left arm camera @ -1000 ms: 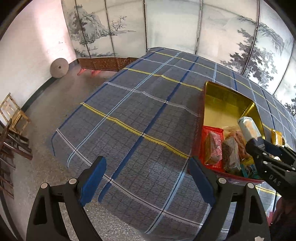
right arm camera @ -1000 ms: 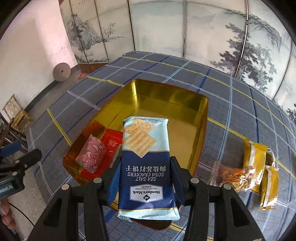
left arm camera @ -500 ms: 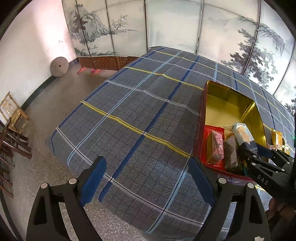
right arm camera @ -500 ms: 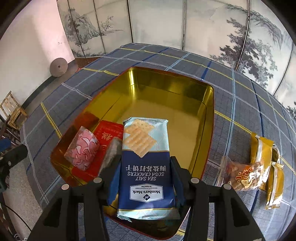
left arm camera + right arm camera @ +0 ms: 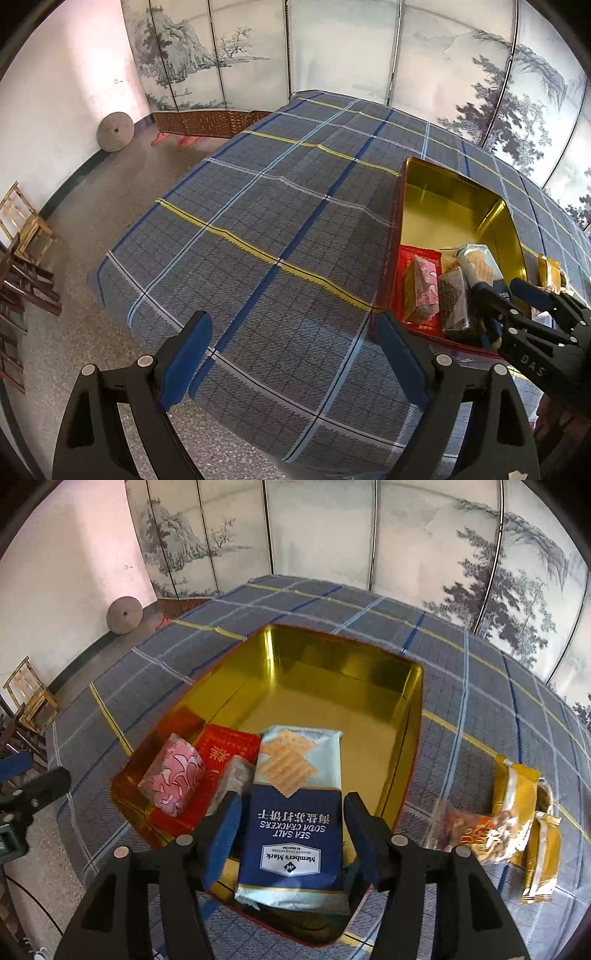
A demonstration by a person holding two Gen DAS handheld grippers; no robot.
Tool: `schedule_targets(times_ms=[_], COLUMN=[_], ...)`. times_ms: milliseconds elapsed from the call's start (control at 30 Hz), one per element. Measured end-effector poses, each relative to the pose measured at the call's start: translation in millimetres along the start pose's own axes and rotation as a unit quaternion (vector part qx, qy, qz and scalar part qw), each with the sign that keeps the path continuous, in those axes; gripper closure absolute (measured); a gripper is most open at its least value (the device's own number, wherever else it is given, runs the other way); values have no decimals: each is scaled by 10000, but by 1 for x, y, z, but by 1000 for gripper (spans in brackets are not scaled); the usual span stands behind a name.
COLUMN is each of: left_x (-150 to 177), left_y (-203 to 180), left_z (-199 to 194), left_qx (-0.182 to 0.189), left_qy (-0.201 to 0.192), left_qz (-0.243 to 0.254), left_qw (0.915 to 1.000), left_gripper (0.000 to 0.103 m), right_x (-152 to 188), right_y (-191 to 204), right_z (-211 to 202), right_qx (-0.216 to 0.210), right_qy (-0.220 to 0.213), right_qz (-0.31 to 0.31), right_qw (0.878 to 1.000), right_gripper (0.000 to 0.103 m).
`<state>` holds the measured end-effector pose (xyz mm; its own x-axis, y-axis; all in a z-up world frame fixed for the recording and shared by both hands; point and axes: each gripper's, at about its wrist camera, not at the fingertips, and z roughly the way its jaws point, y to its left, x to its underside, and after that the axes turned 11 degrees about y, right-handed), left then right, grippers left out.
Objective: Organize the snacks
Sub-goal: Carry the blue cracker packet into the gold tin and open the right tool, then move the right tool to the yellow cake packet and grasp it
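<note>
Crackers [image 5: 291, 812], light and brittle, we pinch by the long sides in our right gripper [image 5: 293, 834] over the tin's [image 5: 413, 716] near edge, left gripper [image 5: 295, 358] spread empty.

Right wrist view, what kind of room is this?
Probably a traditional-style sitting or tea room, not a kitchen: ink-landscape folding screens along the walls, a round millstone leaning in the corner, and a plaid-covered table.

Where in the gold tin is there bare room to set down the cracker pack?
The far half of the gold tin is bare floor, bordered by its back and side walls. The near left corner is crowded: pink packet, red box and dark wrapped bar. The right gripper holds the cracker pack beside them.
</note>
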<state>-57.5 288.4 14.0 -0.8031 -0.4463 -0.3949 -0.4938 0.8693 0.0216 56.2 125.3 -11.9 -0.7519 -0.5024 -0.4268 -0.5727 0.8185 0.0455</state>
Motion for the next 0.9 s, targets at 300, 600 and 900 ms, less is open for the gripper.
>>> schedule_targets(times_ms=[300, 600, 900], left_x=[0, -1, 0], left_y=[-26, -67, -112], left_z=[-7, -13, -19], left_qx=[118, 312, 387], left_qy=[-81, -110, -228], left_qz=[236, 698, 1239], left_qw=[9996, 9970, 9913], left_gripper=[15, 15, 10], right_x=[12, 46, 70], right_y=[-44, -156, -226], right_z=[-32, -44, -33], right_qx=[113, 915, 1259], right_qy=[-270, -173, 65], right_qz=[389, 1320, 1806], right_qw=[9988, 9869, 9754], right_gripper=[43, 40, 30])
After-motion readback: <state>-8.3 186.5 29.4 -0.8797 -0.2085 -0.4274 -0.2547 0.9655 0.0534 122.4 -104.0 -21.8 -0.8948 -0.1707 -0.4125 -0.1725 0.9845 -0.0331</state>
